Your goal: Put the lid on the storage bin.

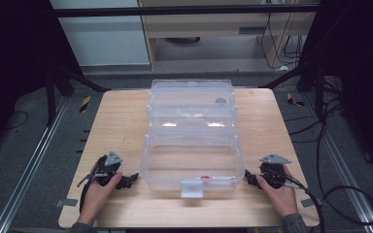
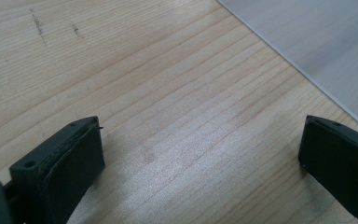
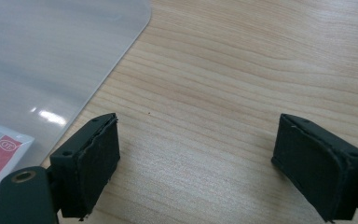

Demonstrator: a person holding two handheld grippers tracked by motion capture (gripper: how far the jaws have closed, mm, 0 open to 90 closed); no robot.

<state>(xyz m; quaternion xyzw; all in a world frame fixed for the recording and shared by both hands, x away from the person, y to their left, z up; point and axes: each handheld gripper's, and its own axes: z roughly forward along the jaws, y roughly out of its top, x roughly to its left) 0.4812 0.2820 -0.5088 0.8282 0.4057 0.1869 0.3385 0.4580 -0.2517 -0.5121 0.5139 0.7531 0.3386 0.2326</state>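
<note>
A clear plastic storage box (image 1: pixel 192 138) stands in the middle of the wooden table (image 1: pixel 116 126), its lid thrown back away from me and a grey latch (image 1: pixel 192 188) at its near edge. My left gripper (image 1: pixel 130 180) rests on the table just left of the box's near corner, held in a hand. Its black jaws stand wide apart over bare wood (image 2: pixel 200 140), with the box's wall (image 2: pixel 326 42) at the upper right. My right gripper (image 1: pixel 248 178) lies right of the box, also open and empty (image 3: pixel 196 154). The box's rounded corner (image 3: pixel 51 60) and a red and white label (image 3: pixel 0 154) lie to its left.
Black cables (image 1: pixel 340 204) trail off the table's right edge to the floor. Metal rails (image 1: pixel 29 165) run along both sides of the table. Bare wood lies left and right of the box and in a narrow strip along the near edge.
</note>
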